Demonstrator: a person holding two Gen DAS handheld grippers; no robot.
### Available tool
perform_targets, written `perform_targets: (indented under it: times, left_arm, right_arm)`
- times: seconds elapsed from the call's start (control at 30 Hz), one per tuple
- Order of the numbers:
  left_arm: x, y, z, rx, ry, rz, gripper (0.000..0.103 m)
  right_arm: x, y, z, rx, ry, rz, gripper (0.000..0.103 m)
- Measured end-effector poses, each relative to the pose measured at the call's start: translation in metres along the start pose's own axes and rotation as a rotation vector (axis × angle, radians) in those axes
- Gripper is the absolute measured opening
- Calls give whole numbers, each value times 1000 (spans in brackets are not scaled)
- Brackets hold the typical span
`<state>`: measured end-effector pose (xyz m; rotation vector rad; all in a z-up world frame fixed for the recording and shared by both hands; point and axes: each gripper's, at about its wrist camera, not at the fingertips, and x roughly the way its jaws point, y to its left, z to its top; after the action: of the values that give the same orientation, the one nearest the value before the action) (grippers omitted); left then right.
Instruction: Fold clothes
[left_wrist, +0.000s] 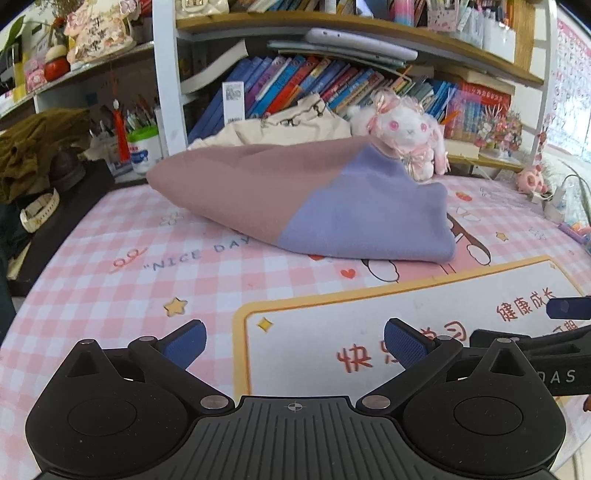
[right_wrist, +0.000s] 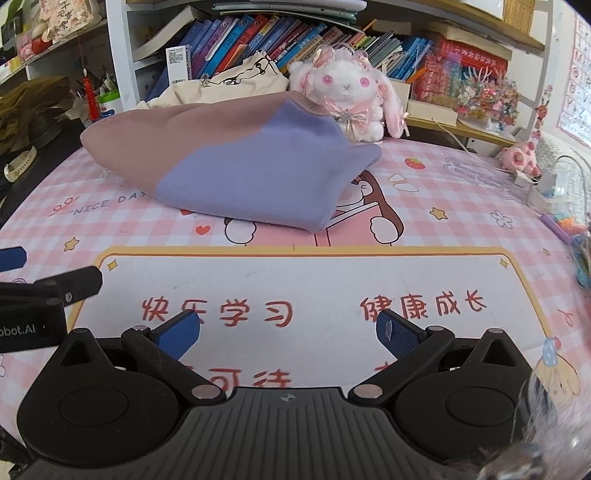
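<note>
A folded garment (left_wrist: 295, 199), dusty pink on the left and lavender on the right, lies on the pink checked desk mat (left_wrist: 110, 288). It also shows in the right wrist view (right_wrist: 236, 158), ahead and to the left. My left gripper (left_wrist: 295, 343) is open and empty, hovering over the mat well short of the garment. My right gripper (right_wrist: 288, 332) is open and empty above the mat's white panel, also short of the garment. Each gripper shows at the edge of the other's view.
A white plush rabbit (left_wrist: 402, 129) sits just behind the garment. A cream cloth bag (left_wrist: 288, 125) and a bookshelf (left_wrist: 332, 81) stand behind. An olive garment (left_wrist: 33, 147) and a watch (left_wrist: 40, 210) lie left. A power strip (right_wrist: 543, 184) and small items lie right.
</note>
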<state>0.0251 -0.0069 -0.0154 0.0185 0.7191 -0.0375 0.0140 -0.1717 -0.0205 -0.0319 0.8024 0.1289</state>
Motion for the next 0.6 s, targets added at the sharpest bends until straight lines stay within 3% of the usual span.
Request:
perform_targets:
  times: [0.3,0.6]
  left_arm:
    - [6,-37,3,-161,81,106,103]
    - [11,-90,4,-158,102,190,103]
  right_arm:
    - [17,-48,10,-59,18,151,102]
    - [38,-116,23,17,66,263,95]
